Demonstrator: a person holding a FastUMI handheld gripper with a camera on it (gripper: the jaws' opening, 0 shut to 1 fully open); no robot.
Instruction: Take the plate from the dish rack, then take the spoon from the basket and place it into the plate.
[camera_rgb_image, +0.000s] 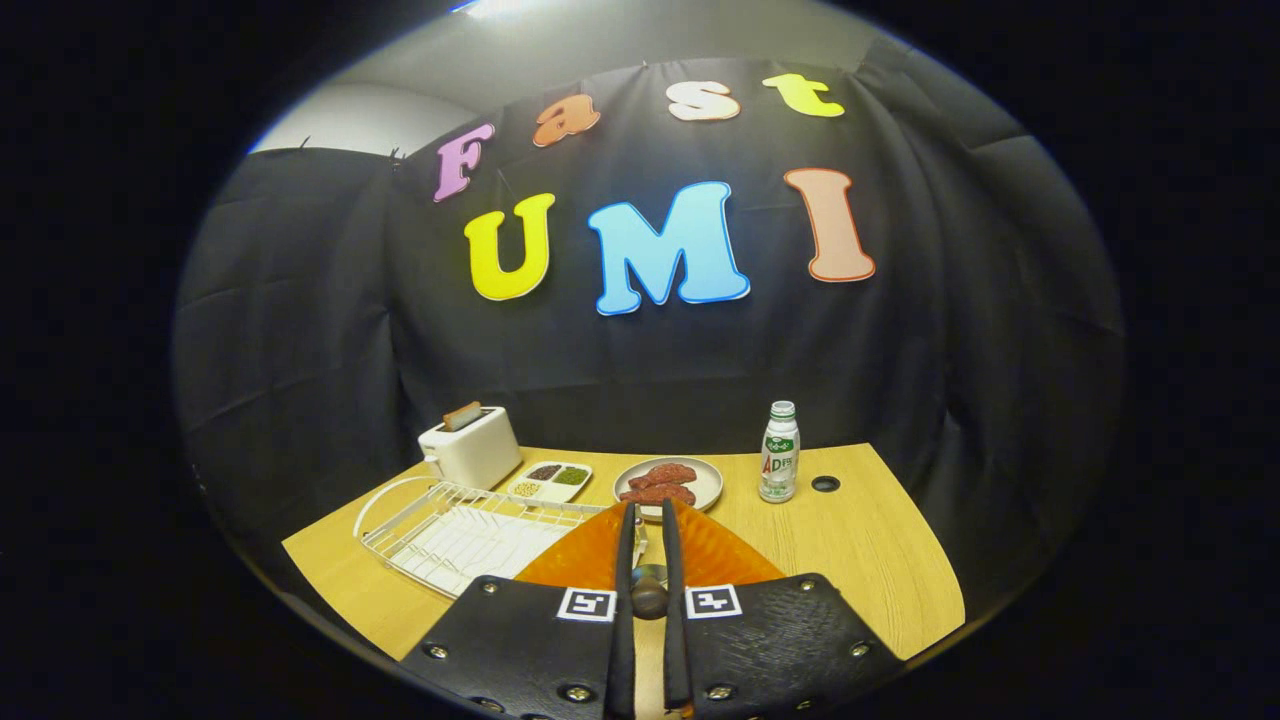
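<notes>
Gripper (649, 515) fingers nearly closed, clamped on orange plate (720, 556) at table's (880, 560) near edge. Wire dish rack (455, 535) at left edge. Far edge — sectioned tray of beans (549, 481), plate of red meat (668, 482), bottle (779, 452).

The small bottle (779, 452) standing on the counter (860, 540) carries a label with the red letters "AD" on white below a green band; the smaller print is too fine to read. Each side of the tongs (650, 520) bears a square black-and-white coded marker without letters.
</notes>
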